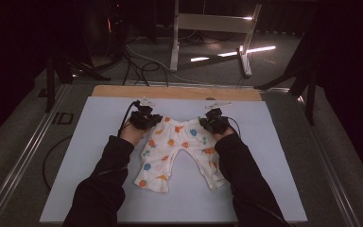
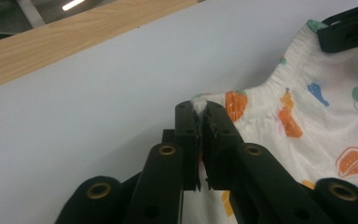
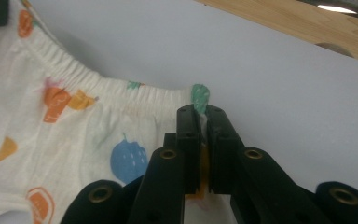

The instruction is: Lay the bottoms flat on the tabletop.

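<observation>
- The child's trousers (image 1: 179,153) lie flat on the white board (image 1: 99,123) of the table, waistband at the far side, both legs pointing back toward me.
- My left tool (image 2: 201,108) is clamped on the left corner of the waistband (image 2: 279,77); a fold of cloth sits pinched between its jaws.
- My right tool (image 3: 204,111) is clamped on the opposite waistband corner, beside the green print (image 3: 200,95).
- I judge the step in hand to be spreading or shifting the garment by its waistband.
- I keep both grips firm, since the elastic edge can slip out if the jaws relax.
- I move both hands together at matching speed and keep the waistband lightly taut, so the cloth does not bunch between the corners.
- I hold the corners low over the board, so the legs drag flat and do not fold under.
</observation>
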Tool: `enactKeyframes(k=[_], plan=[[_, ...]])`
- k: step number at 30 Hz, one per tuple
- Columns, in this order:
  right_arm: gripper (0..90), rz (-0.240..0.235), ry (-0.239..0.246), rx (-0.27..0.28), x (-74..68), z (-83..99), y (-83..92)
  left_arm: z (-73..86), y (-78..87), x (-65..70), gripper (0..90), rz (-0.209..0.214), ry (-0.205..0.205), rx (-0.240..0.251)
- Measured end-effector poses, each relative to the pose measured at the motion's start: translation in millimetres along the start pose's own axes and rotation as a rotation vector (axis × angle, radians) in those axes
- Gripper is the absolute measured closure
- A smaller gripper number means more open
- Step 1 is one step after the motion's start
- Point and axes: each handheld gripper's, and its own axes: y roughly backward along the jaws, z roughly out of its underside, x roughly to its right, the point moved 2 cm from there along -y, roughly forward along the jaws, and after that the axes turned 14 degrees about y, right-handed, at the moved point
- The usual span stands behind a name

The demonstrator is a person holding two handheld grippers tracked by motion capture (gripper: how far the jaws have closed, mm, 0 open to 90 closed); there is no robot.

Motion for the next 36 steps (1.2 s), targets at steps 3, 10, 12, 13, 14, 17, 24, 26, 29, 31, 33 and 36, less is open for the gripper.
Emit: enactKeyframes(k=[3,10,12,13,14,17,24,26,29,31,33,36], plan=[[85.4,0.003,0.000,-0.011,0.6,-1.2,-5.4,-1.2,-1.1,-0.6,85.4,-0.003,0.003,0.000],[64.9,0.007,-0.033,-0.002,3.0,-2.0,-10.3,-2.0,-4.9,-7.0,71.8,0.040,0.067,-0.014],[48.6,-0.004,-0.036,-0.001,1.8,-3.8,-9.7,-1.2,-5.1,-8.0,56.0,0.009,0.058,-0.029],[42.4,-0.023,-0.041,-0.002,1.3,-5.1,-9.7,-1.2,-4.7,-7.6,48.1,-0.001,0.061,-0.026],[37.8,-0.023,-0.037,0.000,1.3,-5.7,-9.3,-1.3,-4.1,-6.9,38.8,-0.006,0.076,-0.030],[23.2,-0.011,-0.051,0.024,2.5,-7.7,-4.6,-1.7,-1.2,-4.9,14.7,0.021,0.070,-0.052],[9.6,-0.059,-0.053,0.055,7.1,-6.6,7.0,-4.1,13.4,0.4,0.9,0.070,0.066,-0.028],[9.6,-0.066,-0.056,0.065,8.4,-5.7,10.7,-3.8,18.4,1.1,0.8,0.077,0.063,-0.023],[9.6,-0.079,-0.057,0.063,8.2,-4.5,15.4,-2.3,25.1,0.7,0.9,0.089,0.056,-0.020],[9.6,-0.079,-0.040,0.061,6.6,-4.0,18.0,0.0,28.4,1.0,0.8,0.106,0.060,-0.016],[9.6,-0.088,-0.034,0.066,3.8,-3.7,21.8,3.3,31.4,1.8,0.9,0.109,0.058,-0.013],[9.7,-0.092,-0.026,0.075,0.5,-3.7,26.4,9.2,37.5,3.3,0.8,0.116,0.045,-0.011]])
